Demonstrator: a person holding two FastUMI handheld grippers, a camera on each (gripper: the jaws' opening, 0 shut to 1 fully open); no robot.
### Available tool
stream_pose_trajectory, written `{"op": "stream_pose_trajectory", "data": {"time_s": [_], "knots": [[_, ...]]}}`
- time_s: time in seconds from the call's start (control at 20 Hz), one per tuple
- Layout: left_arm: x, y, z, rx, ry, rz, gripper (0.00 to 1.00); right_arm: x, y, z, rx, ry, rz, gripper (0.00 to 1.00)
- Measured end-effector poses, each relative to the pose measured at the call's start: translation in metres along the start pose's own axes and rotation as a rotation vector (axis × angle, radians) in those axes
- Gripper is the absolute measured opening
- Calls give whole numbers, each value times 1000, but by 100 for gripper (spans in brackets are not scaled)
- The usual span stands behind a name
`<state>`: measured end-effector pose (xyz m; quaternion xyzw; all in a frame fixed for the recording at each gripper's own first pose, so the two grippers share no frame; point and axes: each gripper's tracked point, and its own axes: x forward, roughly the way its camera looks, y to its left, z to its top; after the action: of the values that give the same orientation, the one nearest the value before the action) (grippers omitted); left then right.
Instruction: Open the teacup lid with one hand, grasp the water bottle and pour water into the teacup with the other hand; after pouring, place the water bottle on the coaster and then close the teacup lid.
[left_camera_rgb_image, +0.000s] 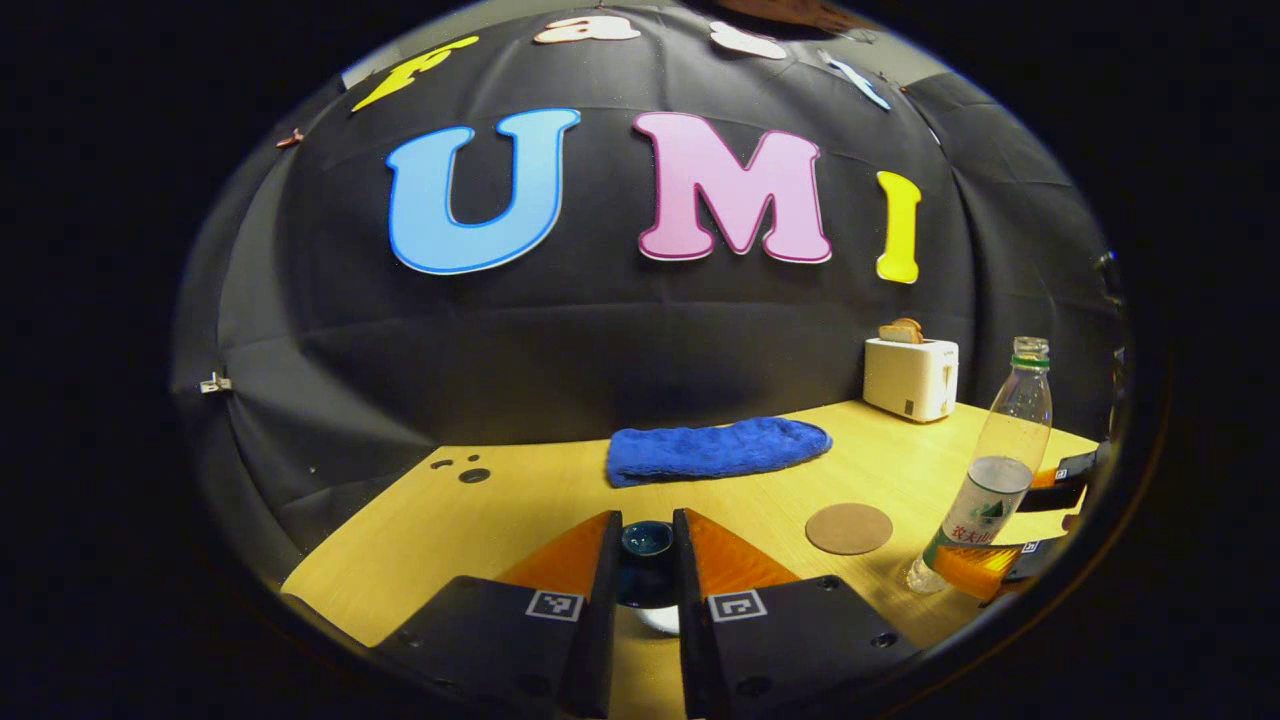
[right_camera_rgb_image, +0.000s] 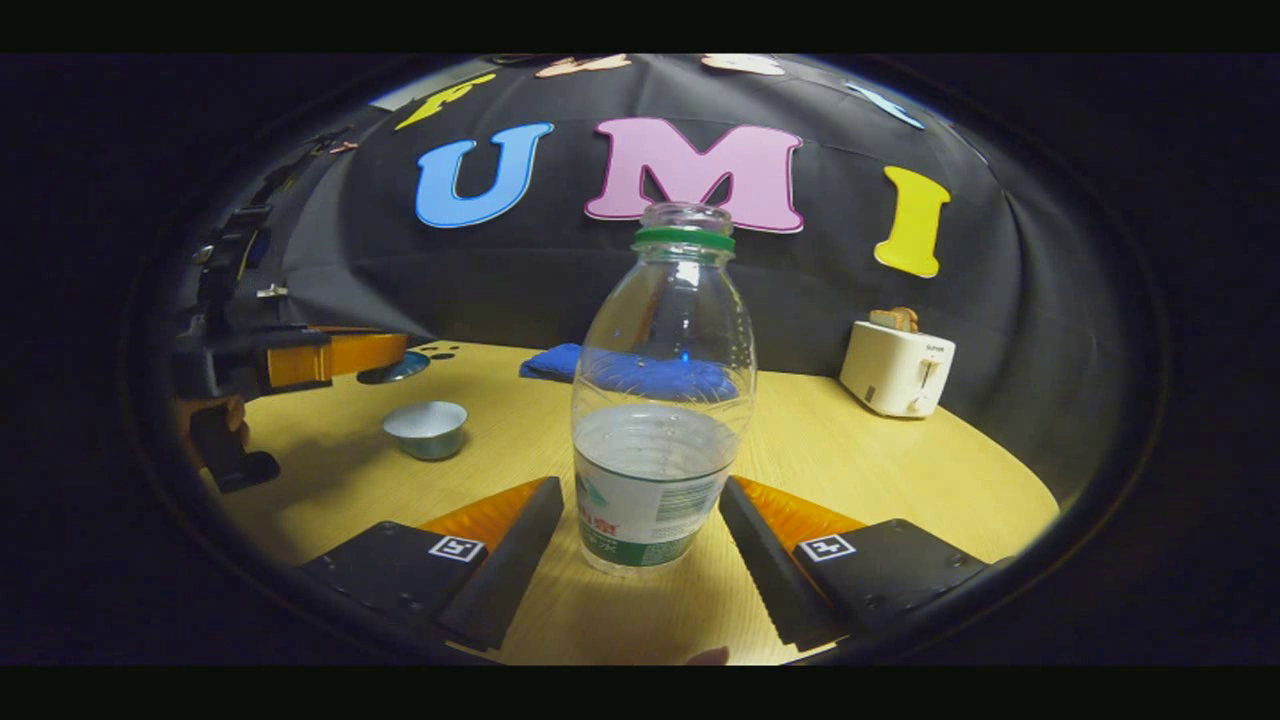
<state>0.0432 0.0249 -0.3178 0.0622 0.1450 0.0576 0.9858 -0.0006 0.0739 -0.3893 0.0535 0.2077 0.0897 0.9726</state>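
The wooden table (right_camera_rgb_image: 880, 470) spreads across both views, pale and glossy. Far back on it lies a blue towel (left_camera_rgb_image: 715, 450), and at the far right corner stands a white toaster (right_camera_rgb_image: 897, 368) with a slice of bread poking out of the top.

Now the water bottle (right_camera_rgb_image: 660, 400): clear plastic, uncapped, green ring at the neck, water sitting roughly half way up. It stands upright on the table, right between the fingers of the right gripper (right_camera_rgb_image: 640, 560), whose jaws are spread wide on either side of the label, apart from it, not pressing. In the left gripper view the same bottle appears at the right, with the round brown coaster (left_camera_rgb_image: 849, 528) just to its left, bare.

Over to the left gripper (left_camera_rgb_image: 646, 560): jaws drawn in close around the dark teacup lid (left_camera_rgb_image: 647, 540), gripping its knob. In the right gripper view that gripper shows at far left, held above the table with the lid under its fingers.

The small teacup (right_camera_rgb_image: 425, 428) sits open near it, pale inside.
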Motion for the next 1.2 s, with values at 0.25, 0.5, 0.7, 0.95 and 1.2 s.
{"op": "stream_pose_trajectory", "data": {"time_s": [0.25, 0.5, 0.7, 0.95, 1.2], "knots": [[-15, 23, -10, -10, 33, 49, 31, 11, 3, -1, 2, 12, 9, 79], [-27, 42, -15, -27, 45, 93, 31, 25, 0, 36, -145, -8, -24, 76], [-38, 64, -16, -16, 42, 131, 31, 45, -9, 59, -425, -4, -91, 76], [-52, 90, -20, -2, 33, 179, 31, 66, -3, 72, -814, -37, -164, 75], [-62, 103, -30, -15, 44, 204, 31, 86, 13, 61, -1006, -5, -162, 75]]}}
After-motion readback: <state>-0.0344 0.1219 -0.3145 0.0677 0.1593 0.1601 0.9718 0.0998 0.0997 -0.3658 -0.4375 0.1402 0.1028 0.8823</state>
